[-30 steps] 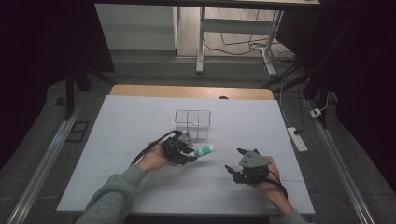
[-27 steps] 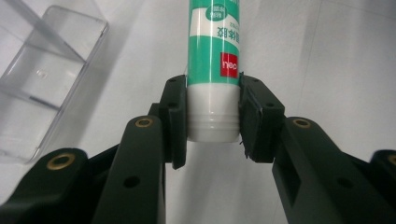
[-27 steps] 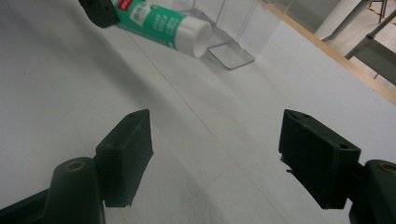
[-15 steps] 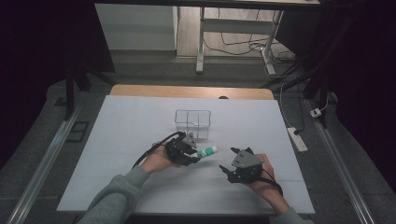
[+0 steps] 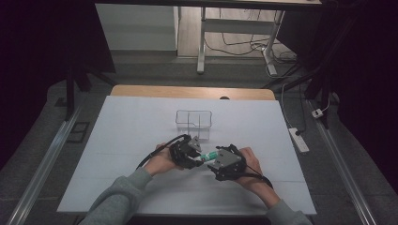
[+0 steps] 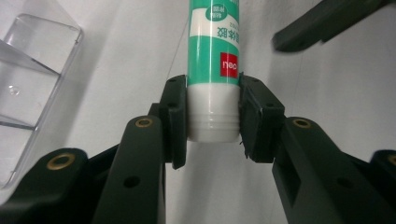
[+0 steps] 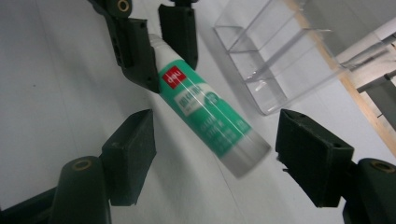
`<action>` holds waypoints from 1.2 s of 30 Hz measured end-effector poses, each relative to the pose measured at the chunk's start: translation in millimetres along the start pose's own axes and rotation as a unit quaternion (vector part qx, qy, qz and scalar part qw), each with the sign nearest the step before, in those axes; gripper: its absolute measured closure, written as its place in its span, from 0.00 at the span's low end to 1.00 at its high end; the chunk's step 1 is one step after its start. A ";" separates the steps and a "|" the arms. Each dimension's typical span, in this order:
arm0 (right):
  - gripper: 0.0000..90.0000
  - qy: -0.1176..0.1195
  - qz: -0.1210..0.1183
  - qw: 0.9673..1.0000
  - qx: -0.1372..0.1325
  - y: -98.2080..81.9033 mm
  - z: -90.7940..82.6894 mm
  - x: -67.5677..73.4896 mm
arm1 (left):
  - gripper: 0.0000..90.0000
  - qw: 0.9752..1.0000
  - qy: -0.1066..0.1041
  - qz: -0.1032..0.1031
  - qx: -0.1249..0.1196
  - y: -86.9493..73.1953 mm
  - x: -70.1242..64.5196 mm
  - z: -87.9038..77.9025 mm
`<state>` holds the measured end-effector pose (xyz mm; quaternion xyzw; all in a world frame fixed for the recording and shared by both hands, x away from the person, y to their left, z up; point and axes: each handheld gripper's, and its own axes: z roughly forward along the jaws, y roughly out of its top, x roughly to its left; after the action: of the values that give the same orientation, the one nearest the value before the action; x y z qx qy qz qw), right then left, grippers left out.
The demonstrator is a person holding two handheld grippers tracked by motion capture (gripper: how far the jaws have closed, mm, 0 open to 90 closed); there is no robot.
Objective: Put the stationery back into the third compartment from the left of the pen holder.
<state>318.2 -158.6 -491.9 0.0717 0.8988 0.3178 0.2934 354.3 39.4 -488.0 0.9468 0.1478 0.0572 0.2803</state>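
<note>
A green and white glue stick [image 5: 210,156] hangs a little above the white table, with my left gripper [image 5: 196,155] shut on its white end. In the left gripper view both pads clamp the glue stick [image 6: 212,56] at the left gripper [image 6: 212,122]. My right gripper [image 5: 214,161] faces it from the right. In the right gripper view its jaws have just been closing, and the right gripper [image 7: 219,140] stands open on either side of the glue stick's [image 7: 205,116] free end, with the pads apart from it.
A clear divided plastic box [image 5: 194,123] stands just beyond the grippers; it is also in the left gripper view [image 6: 28,70] and the right gripper view [image 7: 275,60]. The white table top [image 5: 122,136] spreads wide around both hands. A power strip [image 5: 299,139] lies on the floor at the right.
My right gripper has moved left toward the left one, and its jaws now flank the free end of the glue stick. The left gripper has kept still with the stick.
</note>
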 end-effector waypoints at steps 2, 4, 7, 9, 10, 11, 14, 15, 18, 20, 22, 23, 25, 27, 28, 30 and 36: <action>0.33 0.000 -0.011 1.000 0.009 2.1 4.3 4.1 | 0.72 1.000 -0.002 0.003 0.004 0.1 -0.4 0.7; 0.35 0.003 -0.017 1.000 0.012 3.4 6.8 6.7 | 0.72 1.000 -0.005 0.005 0.007 0.5 -0.7 1.7; 0.38 0.002 -0.031 0.999 0.023 4.7 9.1 9.4 | 0.72 1.000 -0.008 0.011 0.011 1.5 -2.1 3.2; 0.41 0.001 -0.046 0.999 0.029 5.6 9.8 9.9 | 0.72 1.000 -0.009 0.012 0.010 2.3 -3.4 4.5; 0.43 0.001 -0.048 0.999 0.026 5.9 10.6 11.1 | 0.72 1.000 -0.010 0.015 0.011 2.9 -3.8 4.7; 0.47 0.003 -0.051 0.998 0.024 6.6 11.4 12.4 | 0.72 1.000 -0.011 0.016 0.011 3.3 -4.4 5.1; 0.55 0.013 -0.069 0.997 0.028 7.4 13.7 15.2 | 0.72 1.000 -0.010 0.021 0.011 3.7 -6.2 5.8; 0.57 0.019 -0.098 0.994 0.040 7.7 13.0 12.3 | 0.71 1.000 -0.011 0.024 0.012 3.7 -6.7 6.2; 0.62 0.027 -0.114 0.992 0.045 6.9 16.6 14.2 | 0.71 0.999 -0.021 0.035 0.010 3.5 -5.8 3.7; 0.67 0.034 -0.124 0.991 0.048 5.1 17.6 15.1 | 0.71 0.999 -0.024 0.035 -0.004 3.2 -5.9 -0.4; 0.71 0.048 -0.122 0.991 0.041 4.7 17.1 15.6 | 0.71 0.999 -0.025 0.032 -0.022 2.3 -6.4 -4.3; 0.71 0.041 -0.120 0.991 0.041 5.1 15.6 15.4 | 0.70 0.999 -0.024 0.036 -0.027 1.8 -5.9 -6.6; 0.72 0.046 -0.117 0.992 0.034 5.4 14.0 14.4 | 0.69 0.999 -0.017 0.029 -0.042 0.5 -6.2 -9.4; 0.73 0.042 -0.103 0.993 0.027 4.6 11.9 12.7 | 0.62 0.998 -0.003 0.024 -0.051 -1.0 -5.7 -13.2; 0.73 0.043 -0.100 0.994 0.025 3.7 10.9 11.1 | 0.56 0.998 0.003 0.018 -0.057 -2.0 -4.9 -15.1; 0.73 0.042 -0.065 0.997 0.016 1.6 9.5 10.2 | 0.49 0.998 0.009 0.004 -0.067 -4.7 -2.3 -19.1; 0.73 0.046 -0.028 0.999 0.009 -3.3 7.1 -0.5 | 0.40 0.993 0.024 -0.038 -0.105 -13.9 3.4 -25.9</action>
<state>322.8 -157.5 -498.2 0.0345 0.9159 0.3042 0.2597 349.1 64.8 -473.8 0.9041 0.1835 0.0842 0.3766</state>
